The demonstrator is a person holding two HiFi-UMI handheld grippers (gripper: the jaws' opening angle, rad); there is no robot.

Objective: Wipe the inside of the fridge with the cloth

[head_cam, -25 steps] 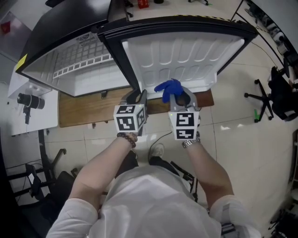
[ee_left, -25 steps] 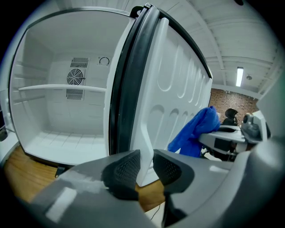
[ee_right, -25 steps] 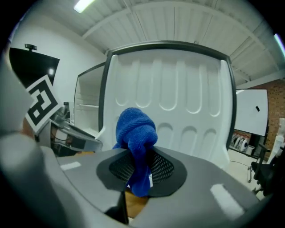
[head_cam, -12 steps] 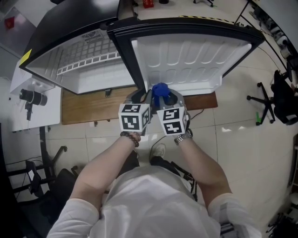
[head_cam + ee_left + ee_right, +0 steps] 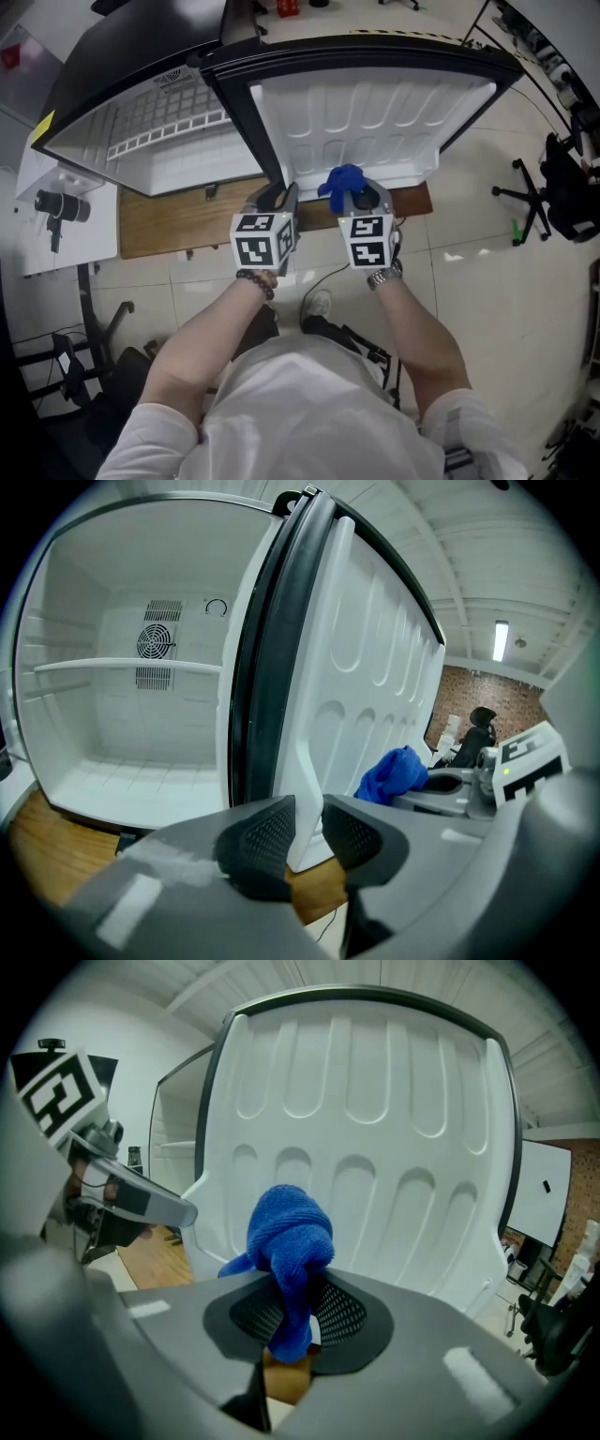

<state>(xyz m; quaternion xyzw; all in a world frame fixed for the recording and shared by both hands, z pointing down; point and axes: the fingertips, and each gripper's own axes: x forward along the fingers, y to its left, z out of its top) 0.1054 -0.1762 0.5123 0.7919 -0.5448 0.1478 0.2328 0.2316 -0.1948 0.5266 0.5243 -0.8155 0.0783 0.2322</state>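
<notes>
Tiled floor and a wooden platform (image 5: 178, 220) are bearing the open fridge (image 5: 141, 103). Your left gripper (image 5: 307, 832) is pinching the fridge door (image 5: 366, 112) at its near edge. Your right gripper (image 5: 292, 1312) is clamping the blue cloth (image 5: 286, 1232) near the door liner. Press the cloth flat and wipe in overlapping strokes.

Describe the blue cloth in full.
The blue cloth is a fluffy, towel-like rag, bunched into a lump. The right gripper is shut on its lower fold, so the bulk stands up above the jaws and a short tail hangs below. It is held in front of the white inner liner of the open fridge door; whether it touches the liner cannot be told.
</notes>
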